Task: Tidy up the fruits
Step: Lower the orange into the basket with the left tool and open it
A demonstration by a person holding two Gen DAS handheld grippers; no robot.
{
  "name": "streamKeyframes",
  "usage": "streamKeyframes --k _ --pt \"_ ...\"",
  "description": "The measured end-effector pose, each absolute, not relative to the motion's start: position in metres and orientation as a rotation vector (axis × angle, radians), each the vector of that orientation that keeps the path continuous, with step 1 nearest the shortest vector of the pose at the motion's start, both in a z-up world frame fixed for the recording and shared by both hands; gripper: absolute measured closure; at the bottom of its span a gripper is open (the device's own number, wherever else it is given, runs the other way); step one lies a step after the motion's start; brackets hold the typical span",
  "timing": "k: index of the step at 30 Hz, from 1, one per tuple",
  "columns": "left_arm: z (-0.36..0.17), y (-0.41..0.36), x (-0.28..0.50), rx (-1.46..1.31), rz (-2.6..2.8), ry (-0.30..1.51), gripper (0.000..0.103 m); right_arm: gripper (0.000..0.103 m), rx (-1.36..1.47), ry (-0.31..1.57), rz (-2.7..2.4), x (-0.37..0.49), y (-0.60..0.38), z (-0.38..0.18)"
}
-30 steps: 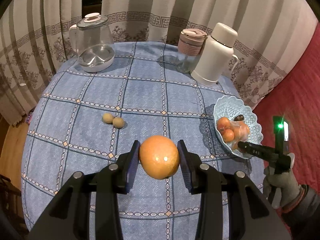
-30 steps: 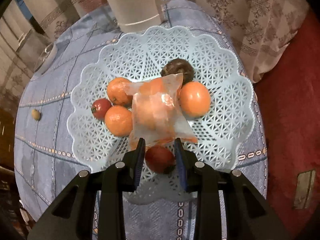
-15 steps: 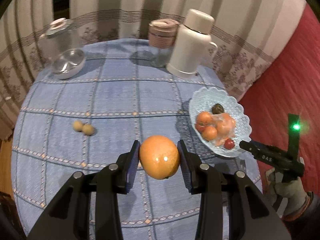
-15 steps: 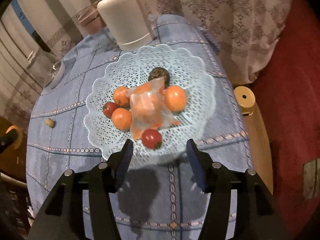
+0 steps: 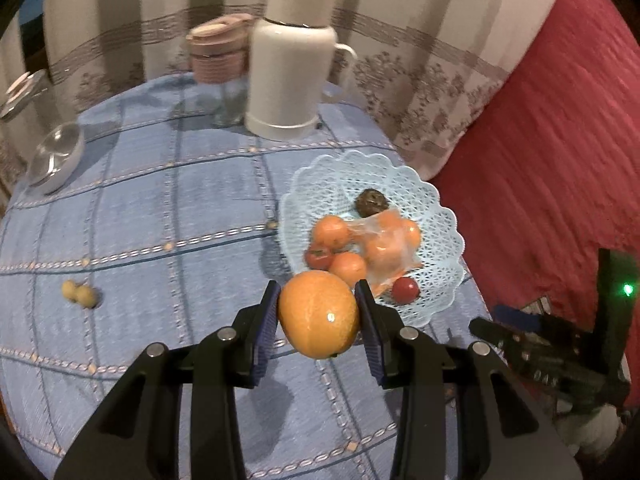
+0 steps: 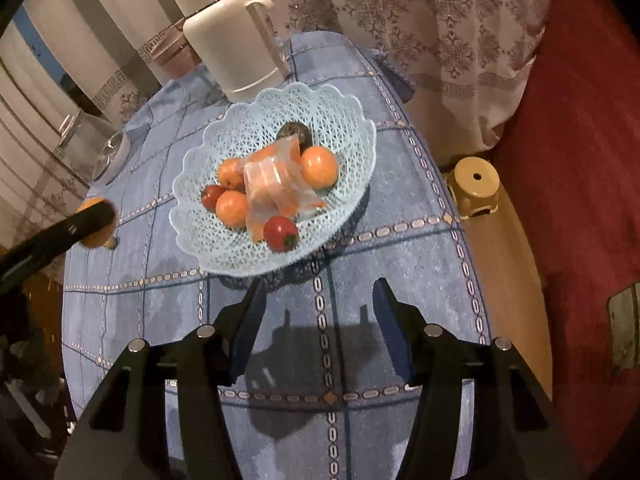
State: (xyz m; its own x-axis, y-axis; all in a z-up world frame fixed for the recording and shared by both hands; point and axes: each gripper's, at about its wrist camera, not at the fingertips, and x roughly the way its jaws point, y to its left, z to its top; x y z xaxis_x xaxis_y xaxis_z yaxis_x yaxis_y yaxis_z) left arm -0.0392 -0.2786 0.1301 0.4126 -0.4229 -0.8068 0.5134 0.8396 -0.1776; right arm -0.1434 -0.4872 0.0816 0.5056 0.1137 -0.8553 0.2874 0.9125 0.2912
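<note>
While clamped between both pads of the left gripper [image 5: 318, 322], sits a large orange [image 5: 319, 314], lifted clear of the blue checked table [image 5: 180, 208] and just short of the near rim of the pale lattice basket [image 5: 448, 256]. Stands parted and empty, the right gripper [image 6: 318, 308], above bare cloth on the near side of that basket. Holds already, inside the basket, a red tomato [image 6: 281, 233], several small oranges [image 6: 232, 209], a clear bag of fruit [image 6: 272, 184] and one dark round fruit [image 6: 294, 134]. Lie further left on the cloth two small yellowish fruits [image 5: 79, 293], touching. Stand at the far edge a white thermos [image 5: 294, 60], a pink-lidded jar [image 5: 218, 68] and a glass kettle [image 5: 52, 156].
</note>
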Motion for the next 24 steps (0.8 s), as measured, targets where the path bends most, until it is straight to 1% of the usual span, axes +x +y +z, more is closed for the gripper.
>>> streamKeyframes --k 8,14,15,16,18,24 --pt "0.11 -0.319 -0.034 0.144 -0.638 1.019 0.064 0.046 0.449 1.066 -0.117 -0.158 -0.494 0.073" --pt "0.097 -0.334 -0.03 0.163 -0.638 1.055 0.064 0.046 0.456 1.073 -0.117 -0.163 -0.496 0.071" --pt "0.096 -0.334 -0.028 0.16 -0.634 1.06 0.06 0.046 0.456 1.074 -0.116 -0.163 -0.495 0.071" --pt "0.095 -0.333 -0.027 0.155 -0.626 1.061 0.053 0.046 0.457 1.076 -0.114 -0.162 -0.495 0.071" --pt "0.094 -0.329 -0.025 0.144 -0.611 1.063 0.048 0.046 0.461 1.077 -0.109 -0.161 -0.494 0.071" --pt "0.097 -0.311 -0.019 0.131 -0.57 1.06 0.048 0.046 0.452 1.074 -0.084 -0.151 -0.486 0.073"
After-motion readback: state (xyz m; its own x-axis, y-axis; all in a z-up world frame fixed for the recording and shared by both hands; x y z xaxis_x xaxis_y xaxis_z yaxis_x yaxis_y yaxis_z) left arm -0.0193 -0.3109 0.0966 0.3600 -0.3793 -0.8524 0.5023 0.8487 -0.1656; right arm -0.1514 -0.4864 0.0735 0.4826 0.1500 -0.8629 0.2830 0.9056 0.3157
